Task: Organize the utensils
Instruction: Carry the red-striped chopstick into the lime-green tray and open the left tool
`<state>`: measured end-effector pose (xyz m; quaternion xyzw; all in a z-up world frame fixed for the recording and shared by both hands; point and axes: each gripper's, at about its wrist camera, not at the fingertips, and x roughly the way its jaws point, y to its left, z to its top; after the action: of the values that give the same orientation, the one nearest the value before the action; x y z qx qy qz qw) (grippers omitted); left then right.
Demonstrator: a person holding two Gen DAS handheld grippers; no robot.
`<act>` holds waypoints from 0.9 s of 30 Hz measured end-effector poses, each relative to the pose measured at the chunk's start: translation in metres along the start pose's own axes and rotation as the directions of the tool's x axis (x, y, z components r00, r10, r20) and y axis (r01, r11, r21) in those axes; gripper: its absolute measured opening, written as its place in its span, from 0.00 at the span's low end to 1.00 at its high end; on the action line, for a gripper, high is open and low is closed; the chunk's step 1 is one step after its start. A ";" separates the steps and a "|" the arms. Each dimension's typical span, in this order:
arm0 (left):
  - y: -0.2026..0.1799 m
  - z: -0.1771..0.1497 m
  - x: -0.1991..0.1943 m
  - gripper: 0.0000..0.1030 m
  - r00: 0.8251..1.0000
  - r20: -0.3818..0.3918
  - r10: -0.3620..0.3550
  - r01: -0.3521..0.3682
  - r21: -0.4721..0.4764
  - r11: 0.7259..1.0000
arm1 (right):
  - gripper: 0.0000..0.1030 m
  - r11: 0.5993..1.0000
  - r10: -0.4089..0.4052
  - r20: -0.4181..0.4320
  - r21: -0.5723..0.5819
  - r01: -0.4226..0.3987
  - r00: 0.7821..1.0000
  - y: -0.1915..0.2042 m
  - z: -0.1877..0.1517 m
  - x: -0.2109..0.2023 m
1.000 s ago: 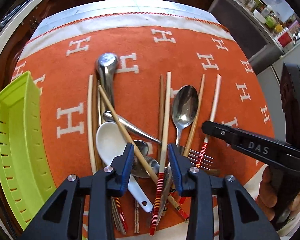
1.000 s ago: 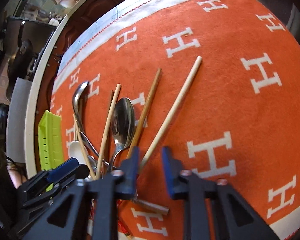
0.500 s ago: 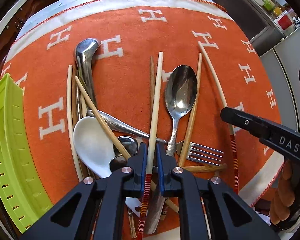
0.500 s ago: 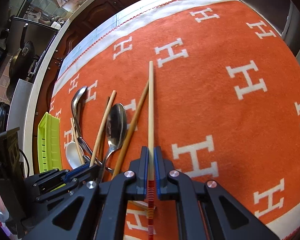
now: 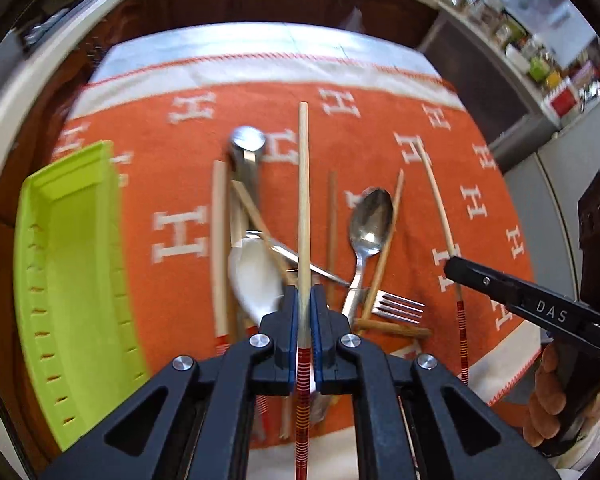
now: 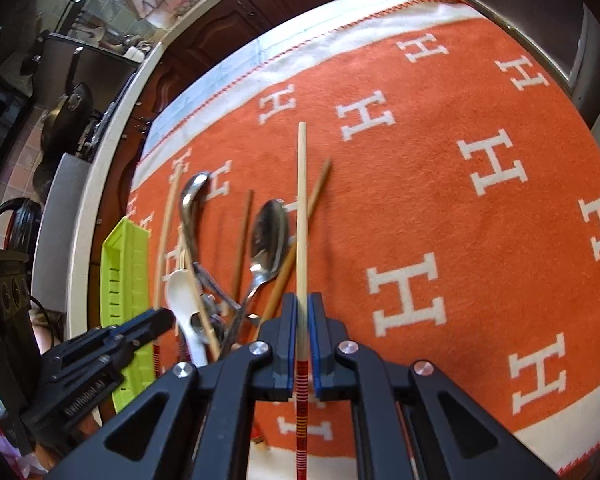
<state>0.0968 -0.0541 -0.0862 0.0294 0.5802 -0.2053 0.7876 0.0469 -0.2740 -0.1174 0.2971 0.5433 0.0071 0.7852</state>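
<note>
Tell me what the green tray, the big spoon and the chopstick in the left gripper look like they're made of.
Green tray: probably plastic, uniform lime colour, moulded slots.
Big spoon: metal, likely stainless steel, mirror-bright reflections.
Chopstick in the left gripper: seemingly wood or bamboo, pale matte shaft, red striped painted end.

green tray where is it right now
The green tray lies at the left edge of the orange cloth in the left wrist view, left of the utensil pile, nearest a pale chopstick.
</note>
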 end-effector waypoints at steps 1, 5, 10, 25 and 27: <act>0.009 -0.002 -0.010 0.03 1.000 0.018 0.009 -0.009 -0.015 1.000 | 0.06 1.000 0.003 0.003 -0.016 -0.003 1.000 0.006 -0.002 -0.004; 0.045 -0.014 -0.043 0.03 0.992 0.087 0.096 -0.089 -0.078 0.993 | 0.06 0.997 0.021 0.001 -0.078 -0.021 1.000 0.034 -0.010 -0.009; 0.095 -0.031 -0.069 0.03 0.979 0.126 0.160 -0.136 -0.181 0.974 | 0.06 0.979 0.039 -0.041 -0.197 -0.047 0.998 0.084 -0.027 0.000; 0.142 -0.052 -0.065 0.04 0.963 0.136 0.232 -0.193 -0.249 0.949 | 0.06 0.919 0.098 -0.202 -0.357 -0.166 0.975 0.218 -0.053 0.066; 0.144 -0.050 -0.065 0.04 0.962 0.141 0.236 -0.196 -0.251 0.948 | 0.06 0.923 0.089 -0.214 -0.349 -0.161 0.973 0.225 -0.053 0.075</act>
<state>0.0871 0.1102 -0.0702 -0.0177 0.5247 -0.0496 0.8497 0.1018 -0.0396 -0.0867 0.1785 0.5864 0.1867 0.7677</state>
